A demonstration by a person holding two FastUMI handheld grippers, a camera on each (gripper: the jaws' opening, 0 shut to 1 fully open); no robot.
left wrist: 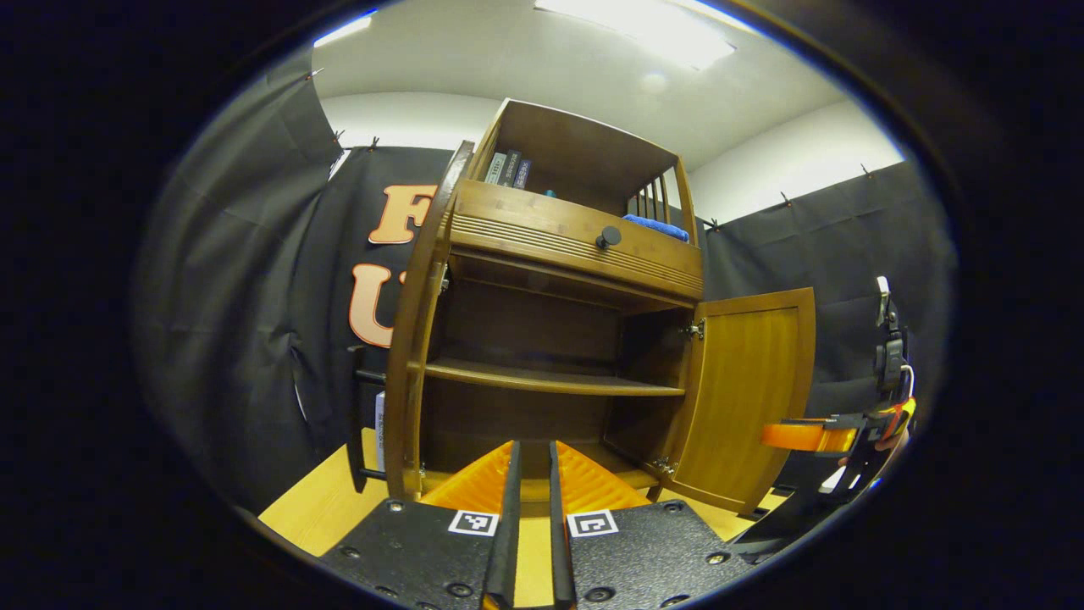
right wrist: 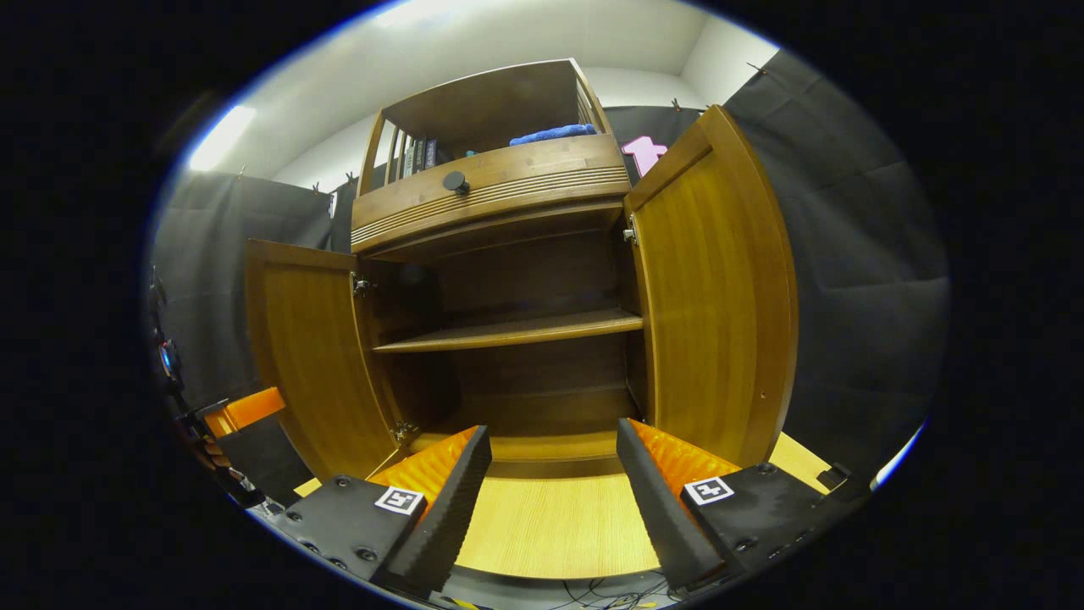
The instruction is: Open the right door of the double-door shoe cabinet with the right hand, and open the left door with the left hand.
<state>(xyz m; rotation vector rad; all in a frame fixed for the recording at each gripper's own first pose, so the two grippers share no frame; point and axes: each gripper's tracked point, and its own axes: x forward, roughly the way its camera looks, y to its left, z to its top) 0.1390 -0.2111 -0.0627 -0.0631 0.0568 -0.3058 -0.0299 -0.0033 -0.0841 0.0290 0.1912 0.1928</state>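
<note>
The shoe cabinet (right wrist: 508, 280) sits right on a light wood tabletop (right wrist: 555, 525), which runs out in front of it and off to the side (left wrist: 318, 508). Inside the cabinet there's a bare middle shelf (right wrist: 517, 330) and a bottom board (right wrist: 542, 445). Up top, the open shelf carries a few books (left wrist: 508, 168) standing upright and a blue cloth (right wrist: 552, 133) lying flat.

1. Shoe cabinet (right wrist: 508, 280): brown wood, upright, a shelf across its open compartment.
2. Right door (right wrist: 716, 288): swung fully open, at 3 o'clock.
3. Left door (right wrist: 309, 356): swung open, at 9 o'clock.
</note>
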